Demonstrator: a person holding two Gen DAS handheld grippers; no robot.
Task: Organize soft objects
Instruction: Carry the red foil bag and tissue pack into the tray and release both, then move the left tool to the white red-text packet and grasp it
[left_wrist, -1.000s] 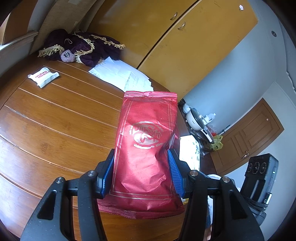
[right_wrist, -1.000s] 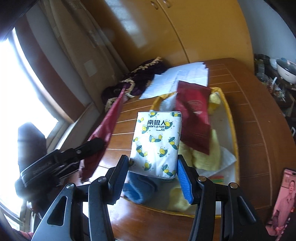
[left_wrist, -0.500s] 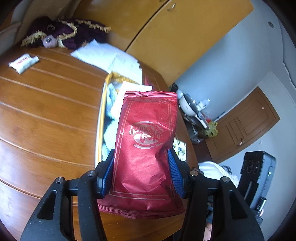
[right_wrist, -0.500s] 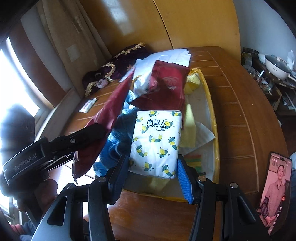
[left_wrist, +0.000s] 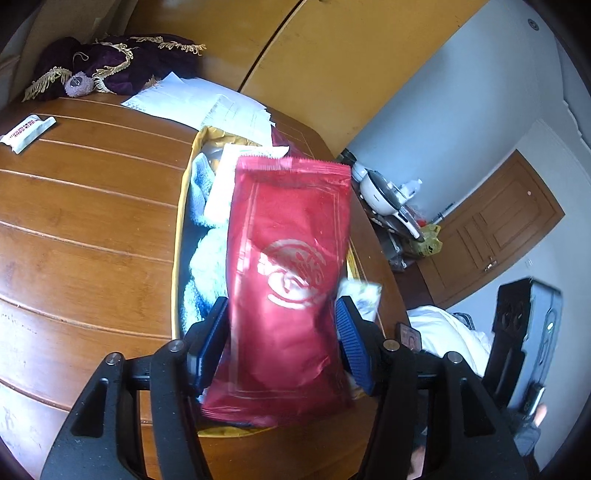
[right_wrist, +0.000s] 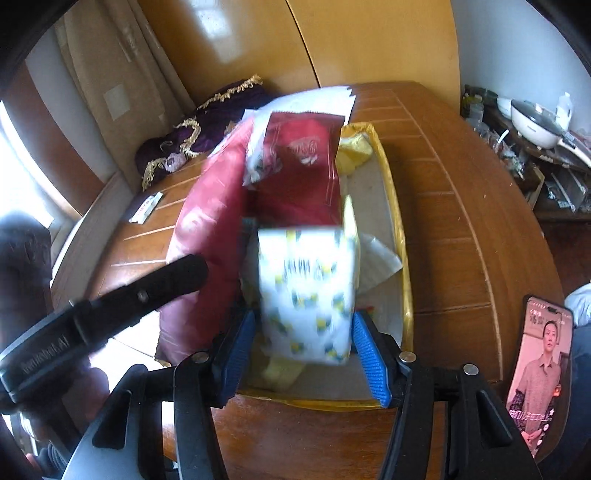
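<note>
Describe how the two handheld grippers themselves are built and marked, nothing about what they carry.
Both look alike: the left gripper and the right gripper have black angular arms with triangular cut-outs, round silver fasteners, and blue ribbed finger pads. Seen from the right wrist view, the left gripper's black body carries white lettering, too blurred to read.

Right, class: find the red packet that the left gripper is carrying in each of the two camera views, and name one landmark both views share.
Left wrist view: the red packet fills the centre, between the jaws, over the yellow tray.
Right wrist view: the same packet is left of centre, blurred, beside the tissue pack.
Shared landmark: the purple cloth at the table's far edge.
</note>
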